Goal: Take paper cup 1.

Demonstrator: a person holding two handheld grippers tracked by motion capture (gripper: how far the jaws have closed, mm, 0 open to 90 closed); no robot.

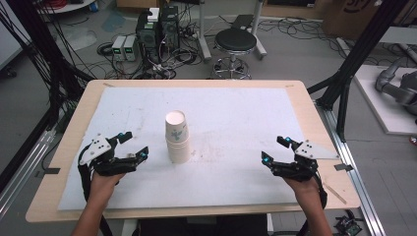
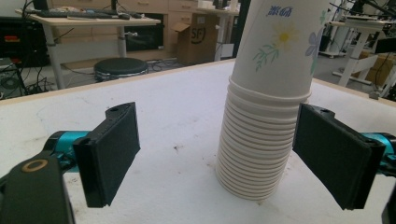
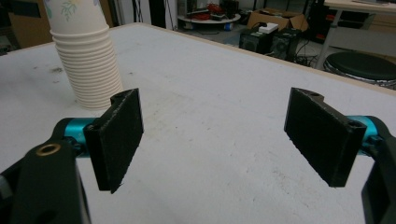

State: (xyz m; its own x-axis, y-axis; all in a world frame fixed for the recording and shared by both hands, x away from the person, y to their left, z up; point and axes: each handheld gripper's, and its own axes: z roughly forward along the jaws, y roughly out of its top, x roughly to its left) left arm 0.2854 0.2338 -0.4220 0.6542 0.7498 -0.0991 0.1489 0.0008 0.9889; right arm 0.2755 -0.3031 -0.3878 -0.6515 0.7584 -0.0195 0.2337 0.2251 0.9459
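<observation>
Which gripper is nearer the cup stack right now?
The left gripper. Its open jaws sit just left of the cup stack, while the right gripper is open farther off across the white mat.

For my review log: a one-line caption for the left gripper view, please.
Open left gripper faces an upside-down stack of paper cups on the white table.

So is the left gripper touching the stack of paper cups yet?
Apart. In the high view the left gripper sits left of the stack of paper cups, with bare white mat between them; its jaws stand open.
</observation>
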